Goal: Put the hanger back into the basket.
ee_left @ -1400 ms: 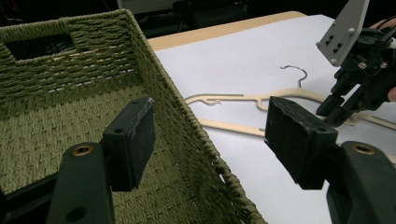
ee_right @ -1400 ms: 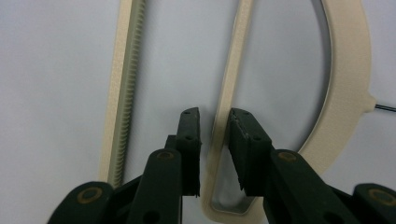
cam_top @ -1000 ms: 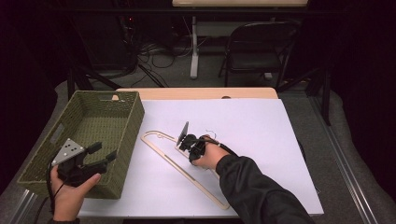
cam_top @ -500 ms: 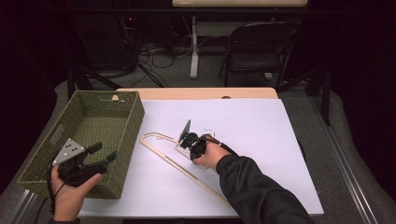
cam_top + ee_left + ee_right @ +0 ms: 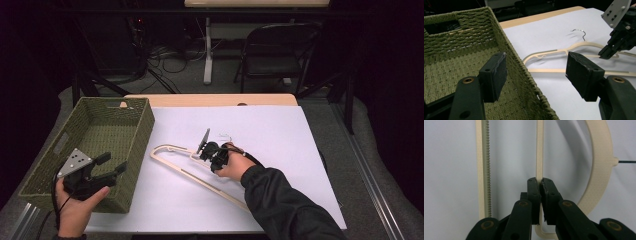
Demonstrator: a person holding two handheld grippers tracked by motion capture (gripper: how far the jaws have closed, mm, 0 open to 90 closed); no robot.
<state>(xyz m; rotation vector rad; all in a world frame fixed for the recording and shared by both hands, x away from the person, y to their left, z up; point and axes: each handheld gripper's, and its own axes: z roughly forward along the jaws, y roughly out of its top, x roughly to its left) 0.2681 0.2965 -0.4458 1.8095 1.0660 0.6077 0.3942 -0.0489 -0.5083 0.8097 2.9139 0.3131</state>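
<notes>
— From where is the bench (image 5: pixel 280 125) seen?
— From above the person's side, forward and down.
— And the tongs' cameras?
— Close views are taken along their jaws; the cream hanger (image 5: pixel 564 51) (image 5: pixel 539 150) (image 5: pixel 170 150) is shared by all three.

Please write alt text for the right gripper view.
The right tongs are shut on a thin inner bar of a cream plastic hanger lying on a white table cover. A ridged bar runs at left, the curved shoulder at right.
</notes>
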